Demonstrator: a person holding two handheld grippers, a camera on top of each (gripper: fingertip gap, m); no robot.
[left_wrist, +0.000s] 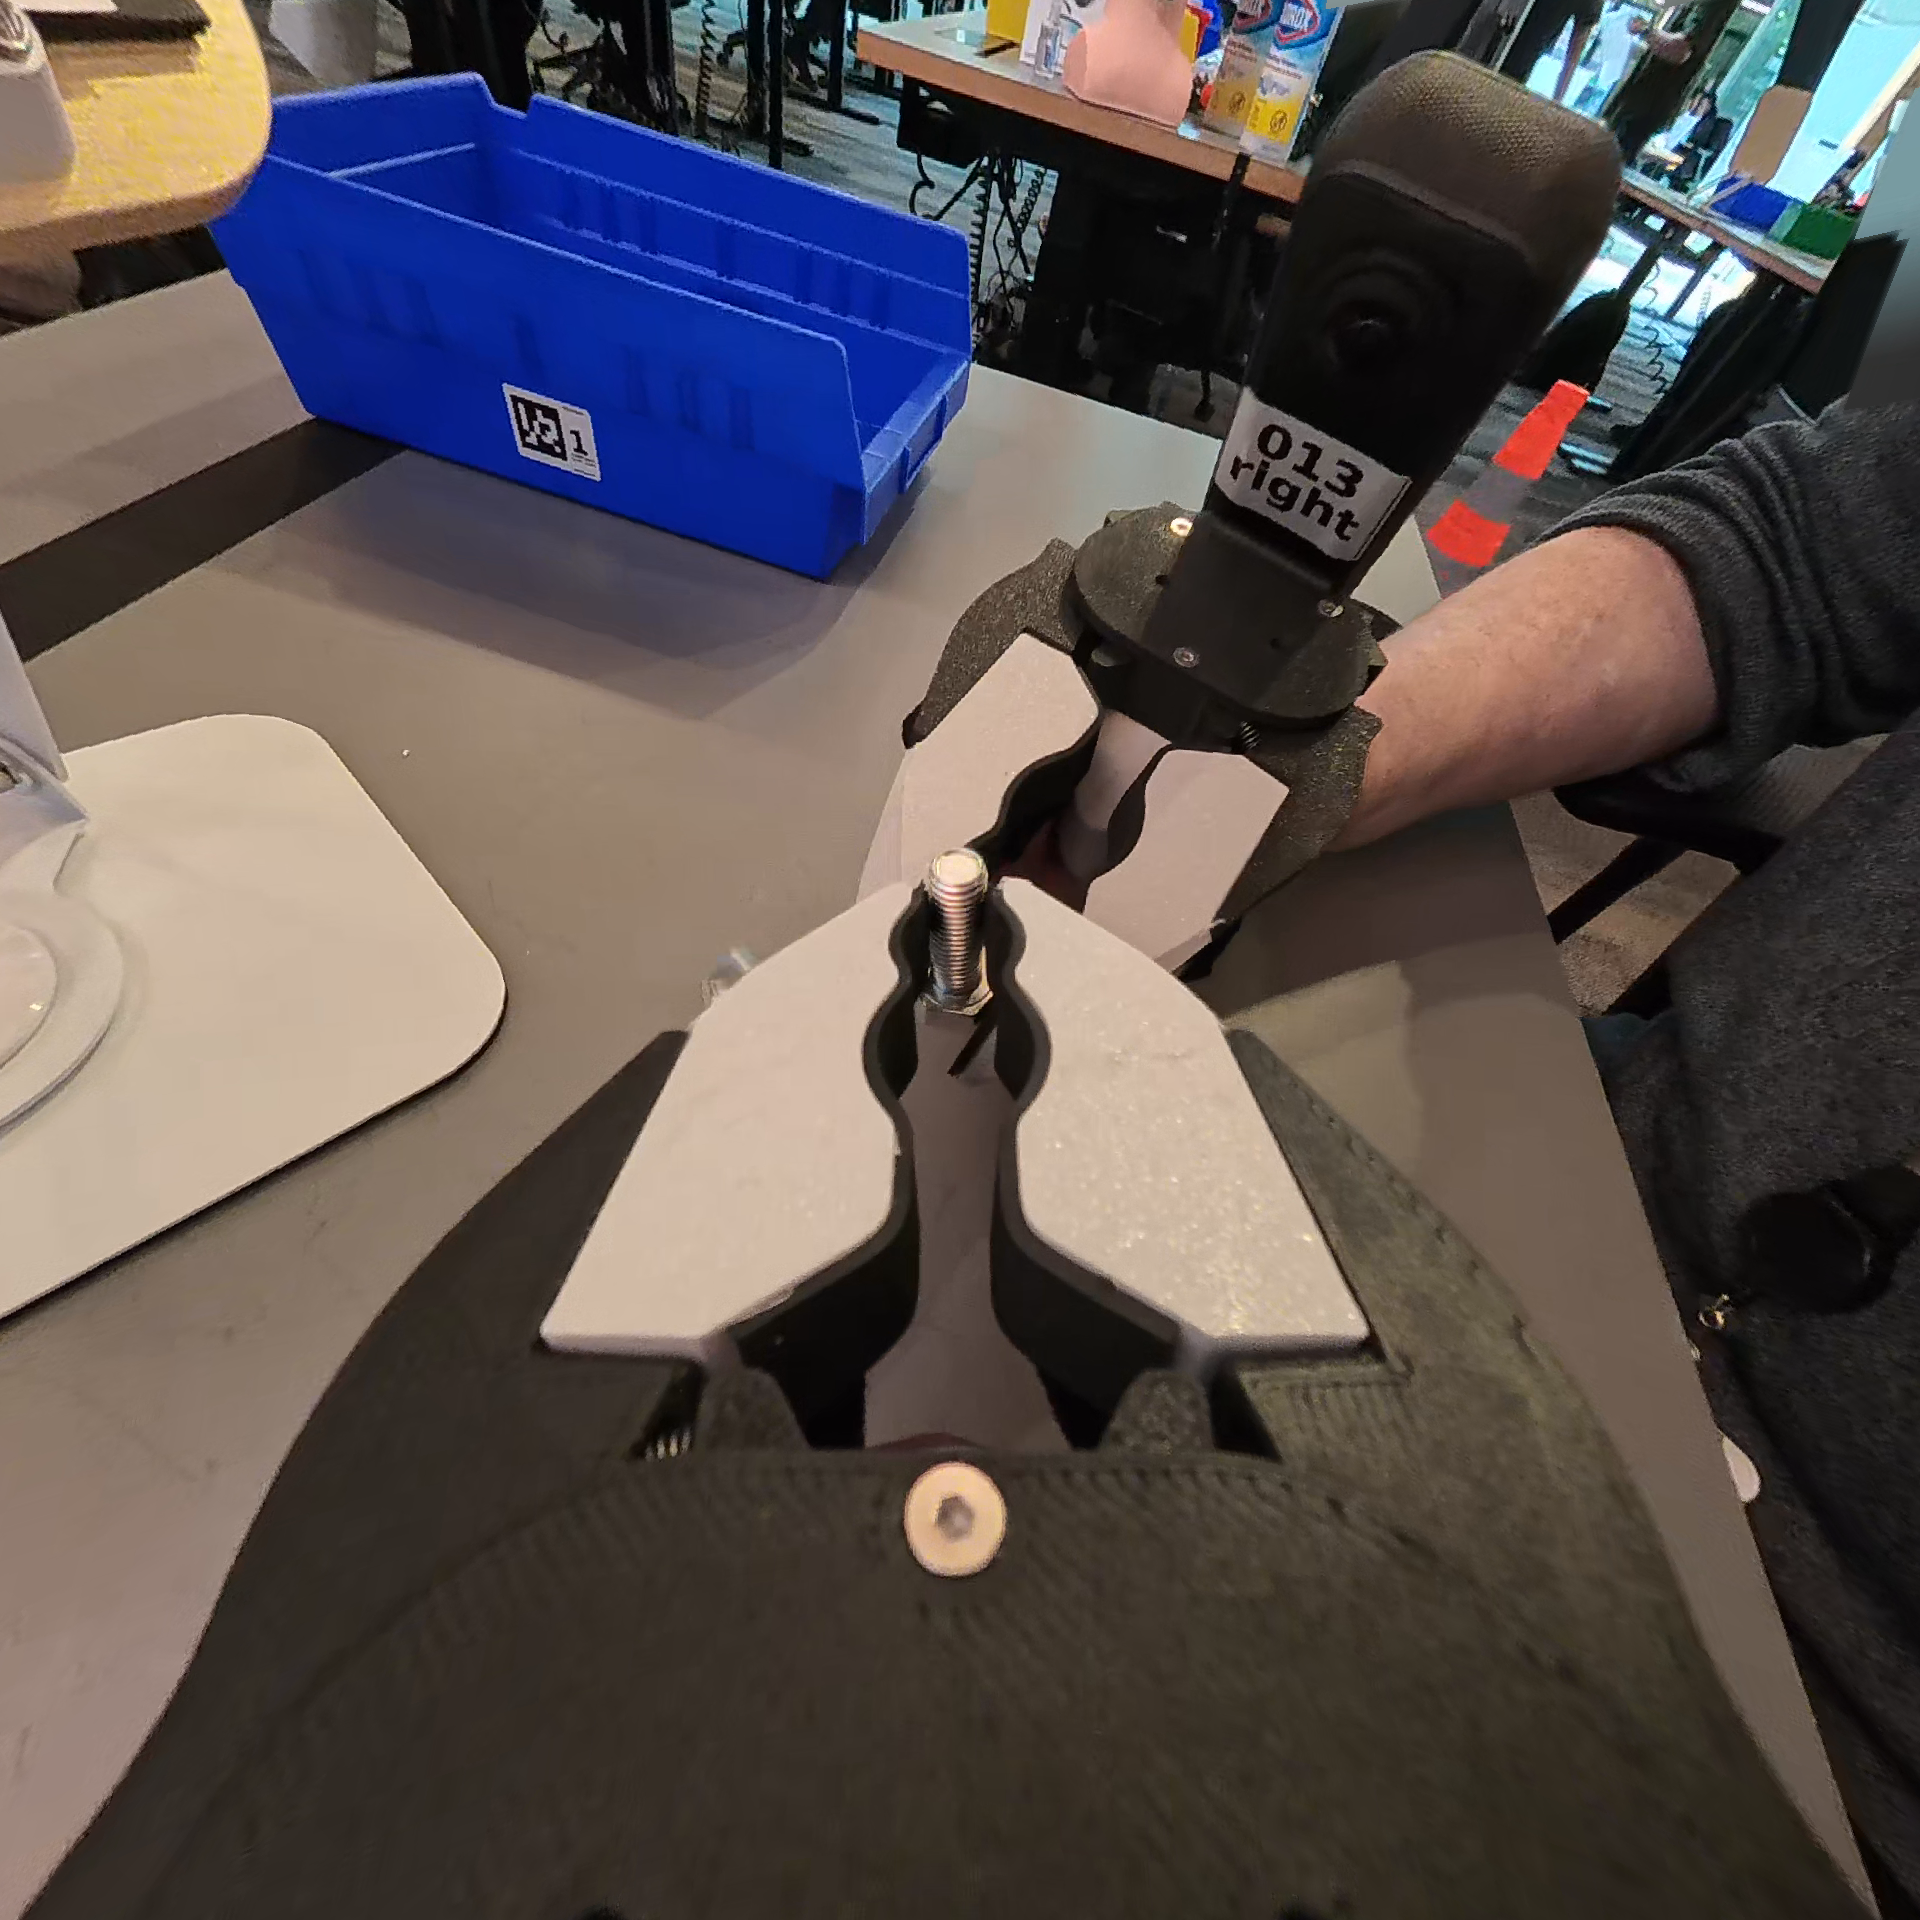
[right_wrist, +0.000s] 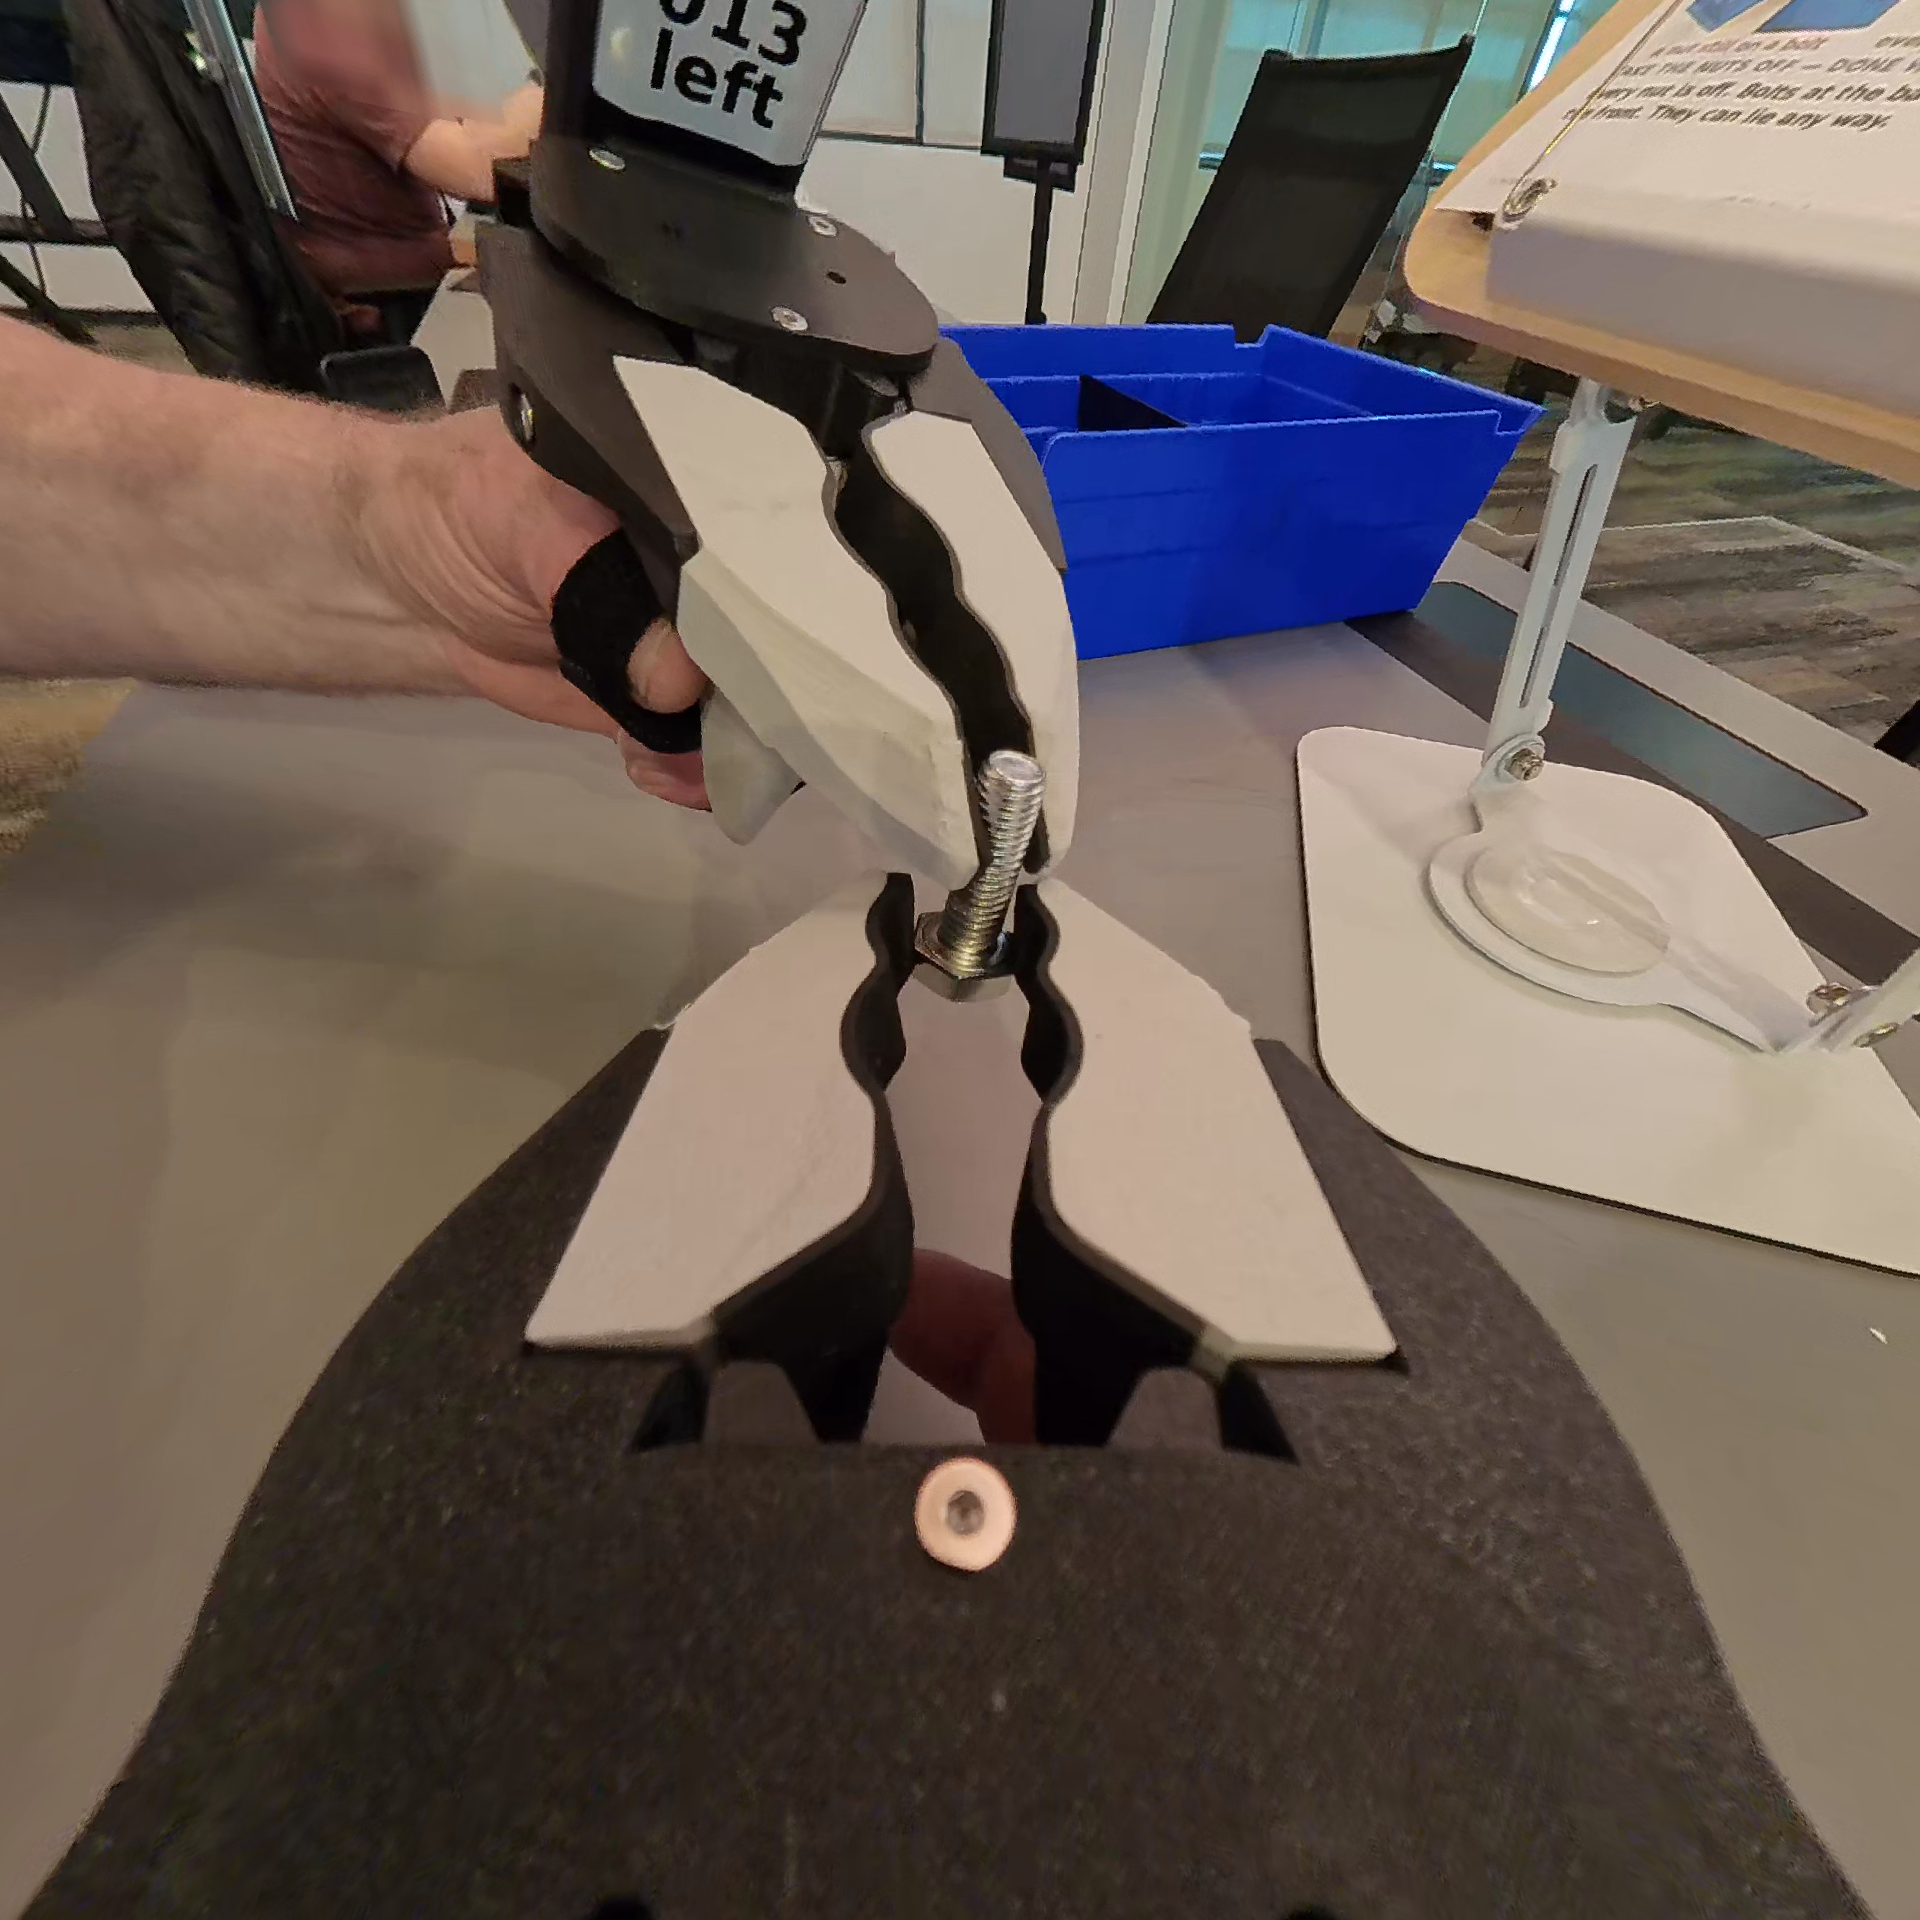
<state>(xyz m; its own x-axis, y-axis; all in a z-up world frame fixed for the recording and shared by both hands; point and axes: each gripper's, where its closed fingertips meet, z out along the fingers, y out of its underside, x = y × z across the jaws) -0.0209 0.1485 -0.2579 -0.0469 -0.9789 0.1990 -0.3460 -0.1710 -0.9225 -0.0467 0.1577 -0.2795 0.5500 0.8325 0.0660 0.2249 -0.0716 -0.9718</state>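
We see the bolt (right_wrist: 1006, 831) carried clear of the tabletop (left_wrist: 623, 727), caught between the two tools. The left gripper (left_wrist: 956, 920) has its fingers drawn narrow on the threaded shank, and the bolt's flat tip shows just beyond them. The right gripper (right_wrist: 961, 920) comes from the opposite side. Its fingers stand a little wider and press on the hex piece (right_wrist: 961, 961) at the bolt's lower end, seated in a notch of the dark pads. Whether that piece is a head or a nut we cannot tell.

In our judgement the hold works best with both pairs of fingers square to the bolt's axis. The shank leans slightly in the right wrist view, so the flats of the hex piece could slip out of the notch if either wrist tilts further. We would press firmly on the hex piece and only moderately on the threads.

The only container is the blue bin (right_wrist: 1247, 499), which sits on the tabletop well behind the grippers. A dark divider (right_wrist: 1127, 405) splits it into compartments. The parts of their floors that we can see hold nothing, and the near wall hides the rest. A white stand base (right_wrist: 1558, 987) lies beside it on the tabletop
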